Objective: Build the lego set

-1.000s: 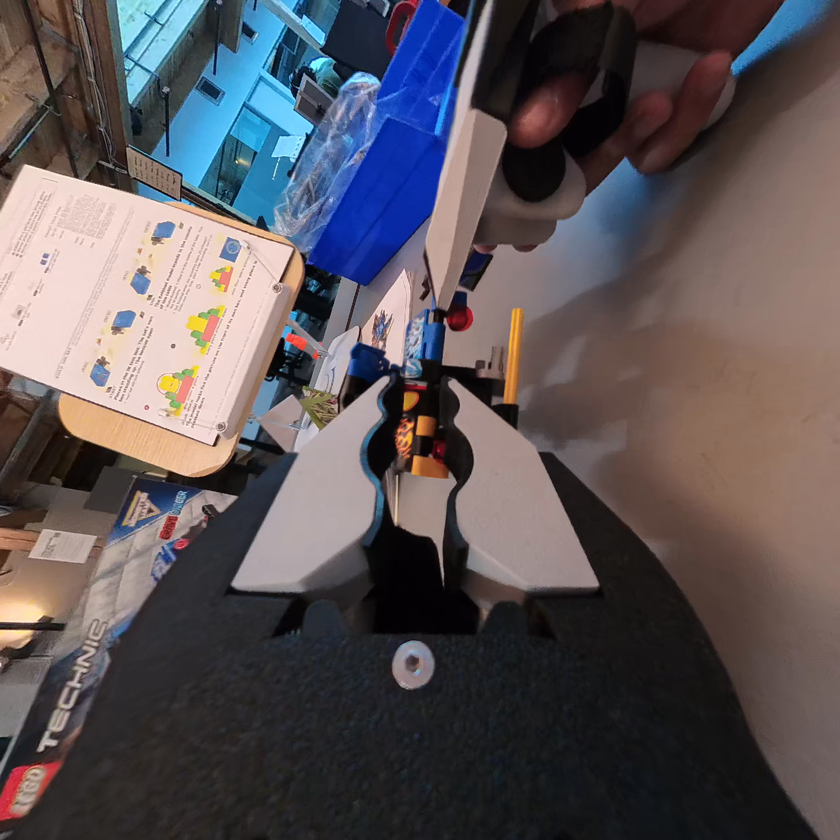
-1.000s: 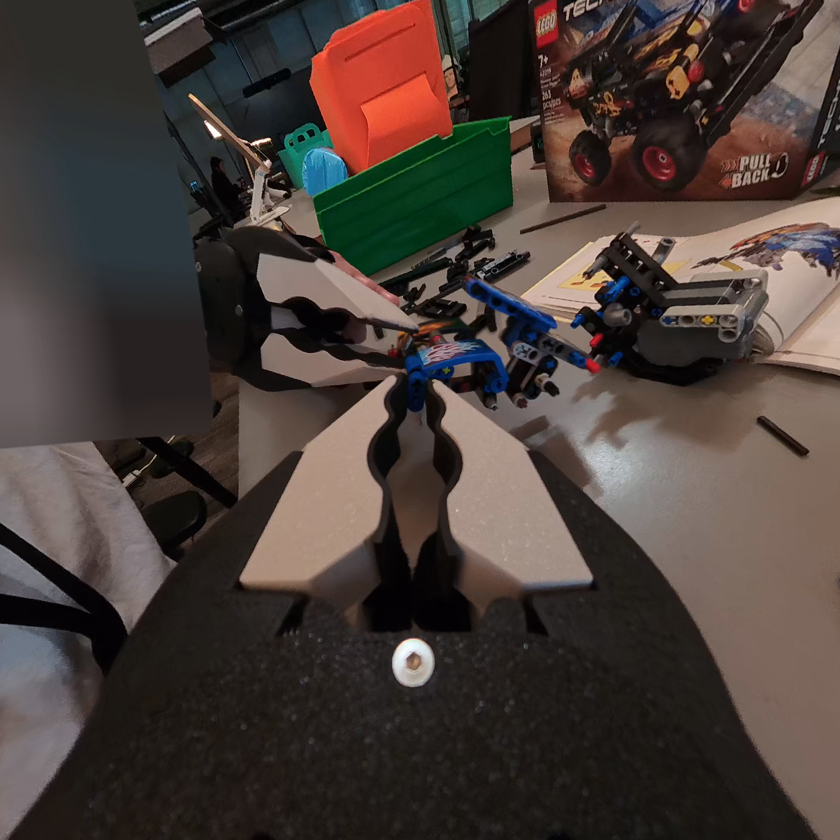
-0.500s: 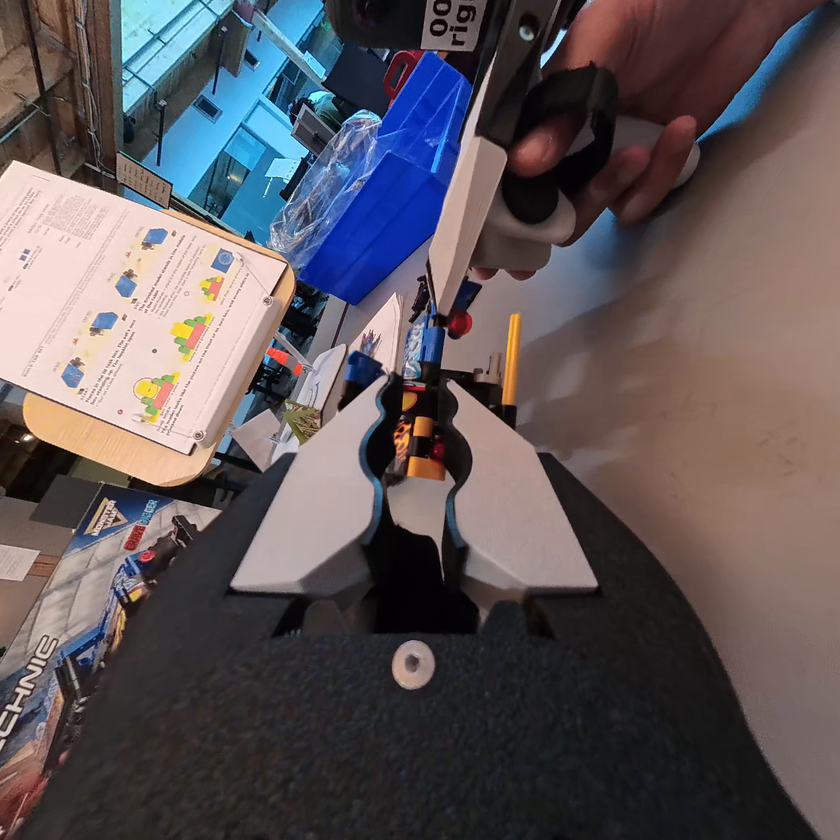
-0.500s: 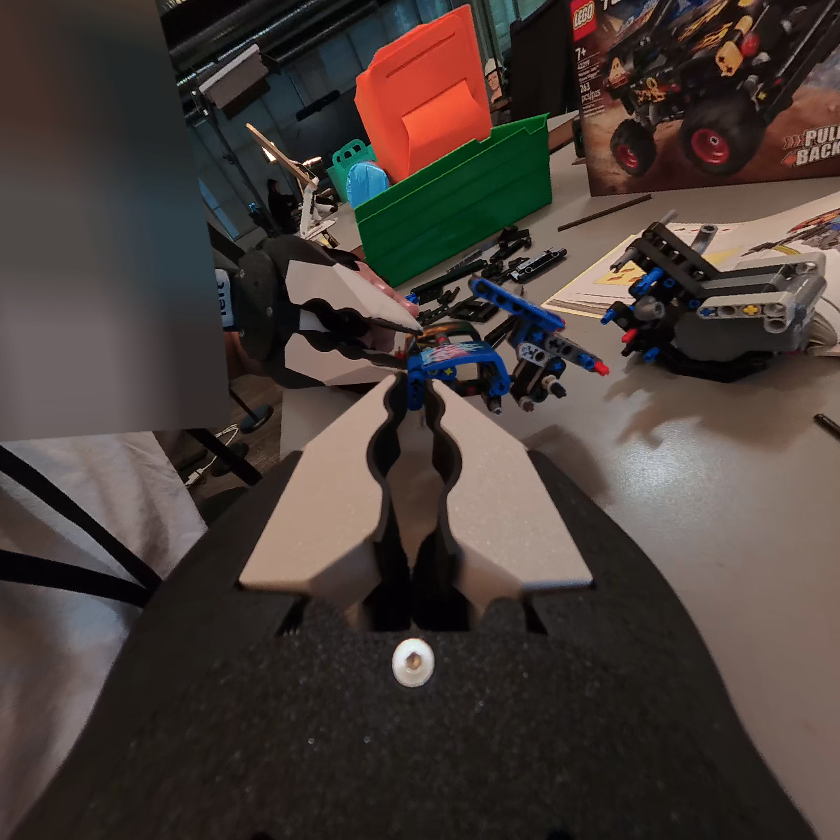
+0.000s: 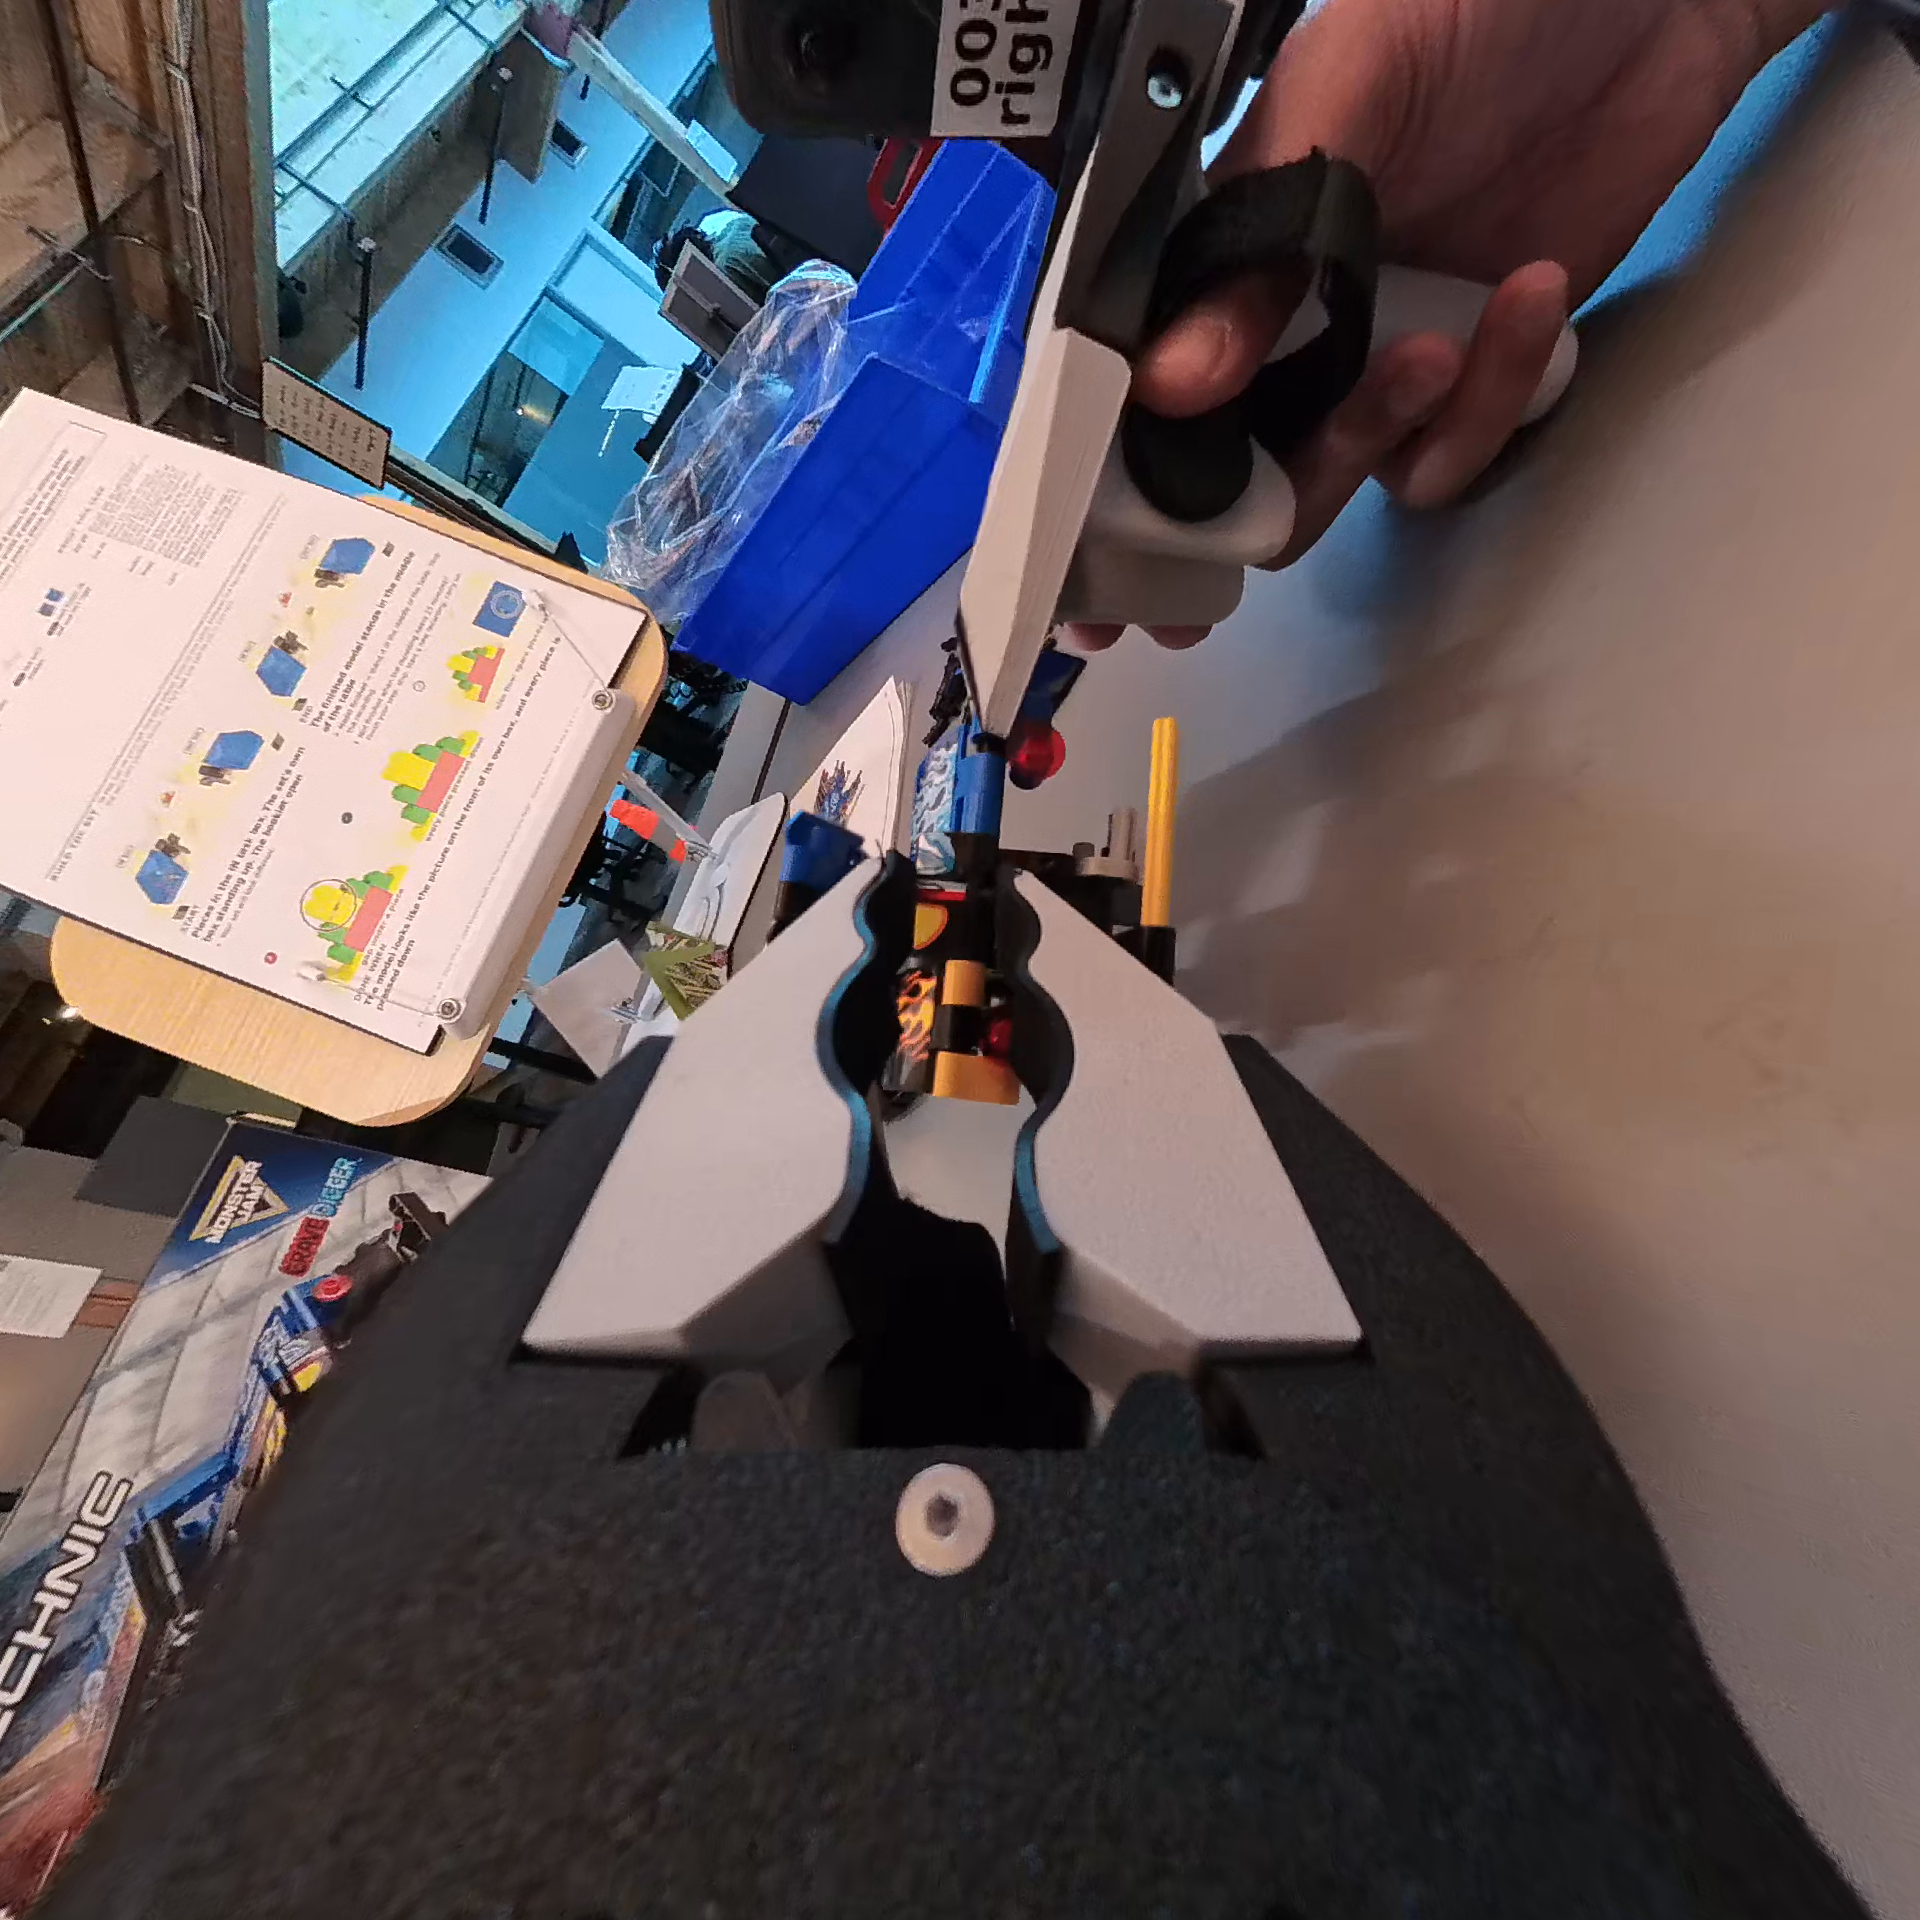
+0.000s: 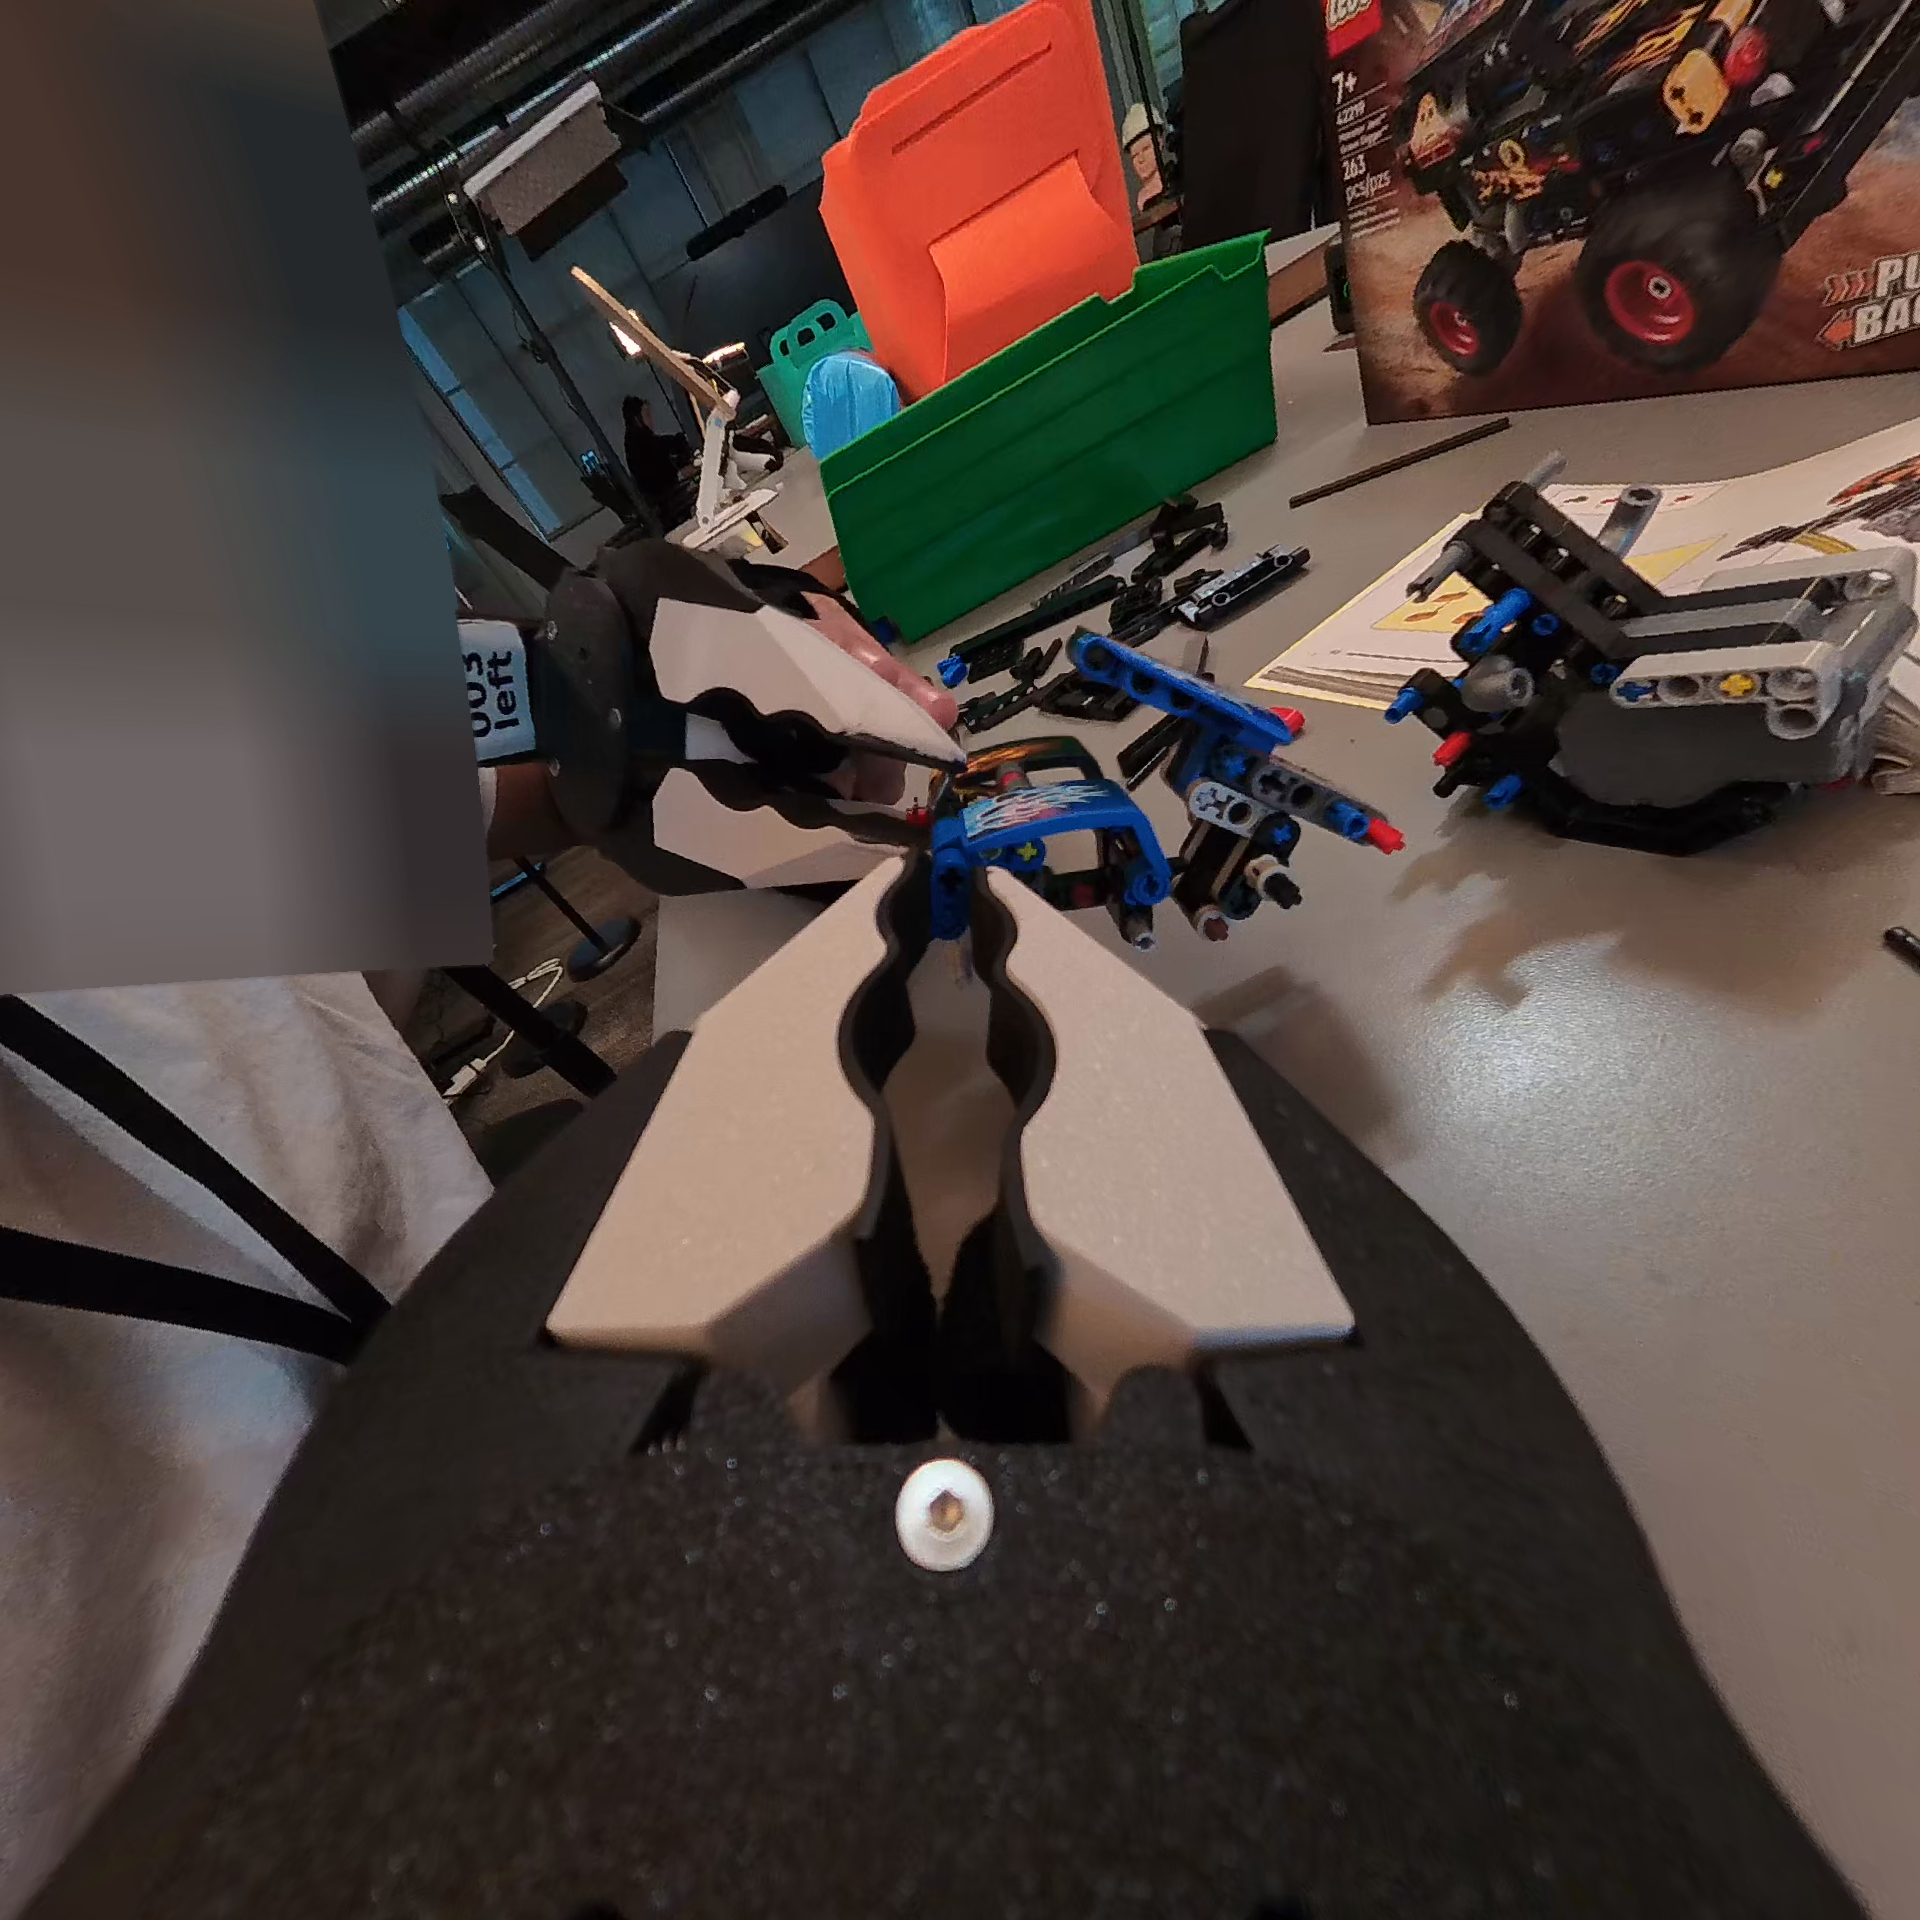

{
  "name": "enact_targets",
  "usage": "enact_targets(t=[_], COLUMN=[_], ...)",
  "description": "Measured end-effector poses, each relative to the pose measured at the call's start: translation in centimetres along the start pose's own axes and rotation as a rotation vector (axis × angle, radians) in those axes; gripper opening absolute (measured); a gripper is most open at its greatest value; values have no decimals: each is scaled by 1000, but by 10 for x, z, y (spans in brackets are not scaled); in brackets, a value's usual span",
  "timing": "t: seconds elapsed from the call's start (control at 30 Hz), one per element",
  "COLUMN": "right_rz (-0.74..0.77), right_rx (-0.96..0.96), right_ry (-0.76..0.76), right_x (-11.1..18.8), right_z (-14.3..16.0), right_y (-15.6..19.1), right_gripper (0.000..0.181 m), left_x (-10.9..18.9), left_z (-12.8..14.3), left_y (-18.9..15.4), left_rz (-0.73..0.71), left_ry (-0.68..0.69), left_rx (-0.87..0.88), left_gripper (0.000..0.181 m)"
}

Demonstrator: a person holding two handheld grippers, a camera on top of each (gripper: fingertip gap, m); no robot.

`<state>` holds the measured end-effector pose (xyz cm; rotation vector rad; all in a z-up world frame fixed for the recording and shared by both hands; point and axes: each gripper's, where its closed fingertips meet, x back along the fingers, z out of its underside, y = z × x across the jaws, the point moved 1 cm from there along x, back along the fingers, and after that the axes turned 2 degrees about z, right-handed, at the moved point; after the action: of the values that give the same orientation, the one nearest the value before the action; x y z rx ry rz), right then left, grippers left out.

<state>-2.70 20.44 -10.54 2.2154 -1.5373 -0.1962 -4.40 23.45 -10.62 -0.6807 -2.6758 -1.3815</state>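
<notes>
A small lego sub-assembly, with a blue arch, flame-printed panels and black and yellow parts, hangs above the grey table, held by both grippers. My right gripper is shut on the blue arch's left leg. My left gripper is shut on the black and yellow end of the sub-assembly. In the right wrist view the left gripper comes in from the left. In the left wrist view the right gripper comes down from above, with a hand on its handle.
A grey and black chassis sits on the open booklet at right. Loose black parts lie before a green bin. The set's box stands behind. A blue bin and an instruction board are in the left wrist view. Left and right tips are no more than a few centimetres apart.
Both grippers keep their hold on the sub-assembly. The pair has drifted slightly, so the chassis and green bin sit further right in the right wrist view.
</notes>
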Motion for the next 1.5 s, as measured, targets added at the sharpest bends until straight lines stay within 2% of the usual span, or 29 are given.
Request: enact_targets(t=[0.33,0.43,0.73,1.1,1.5], right_rz=[27,31,12,-43,-35], right_rx=[-50,-47,-81,-120,-123], right_ry=[19,43,57,44,67], right_x=[-1,-1,3,5,3], right_z=[3,6,9,8,11], right_y=[-6,-6,-6,-3,-4], right_gripper=[7,13,7,6,6], left_x=[-5,-6,-7,-5,-7], left_z=[6,8,8,1,1], left_y=[-3,-7,-8,-8,-12], left_rz=[19,31,36,38,37], left_ry=[20,14,9,-14,11], left_rx=[17,5,-1,23,-8], left_gripper=[13,14,14,13,13])
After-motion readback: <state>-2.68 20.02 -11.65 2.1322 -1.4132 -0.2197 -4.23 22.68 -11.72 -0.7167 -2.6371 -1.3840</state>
